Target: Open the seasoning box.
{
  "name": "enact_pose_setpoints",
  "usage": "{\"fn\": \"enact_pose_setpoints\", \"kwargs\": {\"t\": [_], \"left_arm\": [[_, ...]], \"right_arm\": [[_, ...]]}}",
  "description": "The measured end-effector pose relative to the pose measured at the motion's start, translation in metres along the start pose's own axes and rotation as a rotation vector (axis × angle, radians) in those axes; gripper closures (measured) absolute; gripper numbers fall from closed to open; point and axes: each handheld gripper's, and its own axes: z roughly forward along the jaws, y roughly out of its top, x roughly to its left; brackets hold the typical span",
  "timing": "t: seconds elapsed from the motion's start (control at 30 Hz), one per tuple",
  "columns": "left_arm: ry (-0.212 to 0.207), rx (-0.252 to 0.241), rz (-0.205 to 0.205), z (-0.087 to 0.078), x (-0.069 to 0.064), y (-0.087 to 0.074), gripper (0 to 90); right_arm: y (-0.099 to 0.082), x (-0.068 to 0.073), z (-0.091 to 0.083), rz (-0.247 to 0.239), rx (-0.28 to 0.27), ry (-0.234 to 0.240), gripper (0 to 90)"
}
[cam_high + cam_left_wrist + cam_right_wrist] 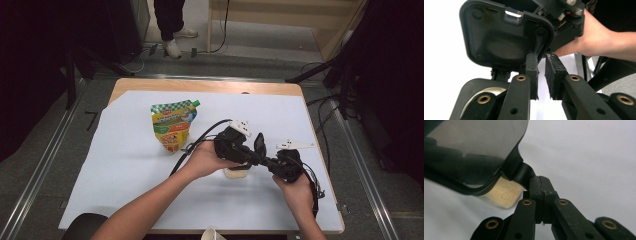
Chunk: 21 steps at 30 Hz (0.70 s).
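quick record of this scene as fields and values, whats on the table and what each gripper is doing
surface: white sheet
pouch: green and orange, standing, apart from both grippers
tub: pale powder inside
black lid: swung open
right gripper: jaws shut on the lid's tab
left gripper: jaws a little apart at the lid's edge, nothing pinched

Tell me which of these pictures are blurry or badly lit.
High view: white table cover evenly lit, surroundings dark. Left gripper view: black lid soft and close, white background blown out. Right gripper view: container out of focus, right claw sharper.
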Motion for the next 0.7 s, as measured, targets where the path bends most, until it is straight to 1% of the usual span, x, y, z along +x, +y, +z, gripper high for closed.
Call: {"fn": "enact_pose_setpoints", "kwargs": {"t": [0.03, 0.1, 0.17, 0.27, 0.33, 0.37, 0.4, 0.43, 0.47, 0.6, 0.63, 0.7], "left_arm": [[0.003, -0.006, 0.000, -0.003, 0.000, -0.001, 78.9], [0.024, -0.011, 0.004, -0.010, 0.001, -0.002, 77.0], [0.032, -0.010, -0.012, -0.016, 0.003, -0.005, 75.8], [0.036, -0.014, -0.025, -0.023, 0.005, -0.010, 73.2], [0.047, -0.012, -0.028, -0.027, 0.006, -0.013, 71.7], [0.043, -0.017, -0.033, -0.029, 0.006, -0.015, 70.6], [0.051, -0.015, -0.037, -0.031, 0.007, -0.016, 69.5], [0.056, -0.017, -0.041, -0.033, 0.007, -0.018, 68.5], [0.053, -0.022, -0.043, -0.034, 0.008, -0.020, 67.1], [0.061, -0.016, -0.053, -0.041, 0.010, -0.025, 65.4], [0.055, -0.021, -0.066, -0.043, 0.010, -0.026, 63.8], [0.055, -0.017, -0.095, -0.046, 0.012, -0.028, 59.6]], "right_arm": [[-0.001, 0.001, -0.001, -0.006, -0.005, 0.000, 90.0], [-0.002, 0.004, -0.005, -0.019, -0.006, -0.001, 90.0], [-0.004, 0.008, -0.010, -0.027, -0.012, 0.001, 90.0], [-0.009, 0.014, -0.016, -0.039, -0.028, 0.025, 89.9], [-0.013, 0.018, -0.018, -0.048, -0.020, 0.039, 89.1], [-0.015, 0.021, -0.019, -0.047, -0.015, 0.045, 89.2], [-0.017, 0.023, -0.020, -0.062, -0.016, 0.046, 89.1], [-0.019, 0.026, -0.022, -0.061, -0.010, 0.051, 89.1], [-0.020, 0.029, -0.023, -0.069, -0.009, 0.057, 89.1], [-0.022, 0.039, -0.027, -0.093, -0.022, 0.108, 87.1], [-0.022, 0.043, -0.028, -0.103, -0.024, 0.116, 86.2], [-0.021, 0.049, -0.028, -0.117, -0.031, 0.131, 85.7]]}}
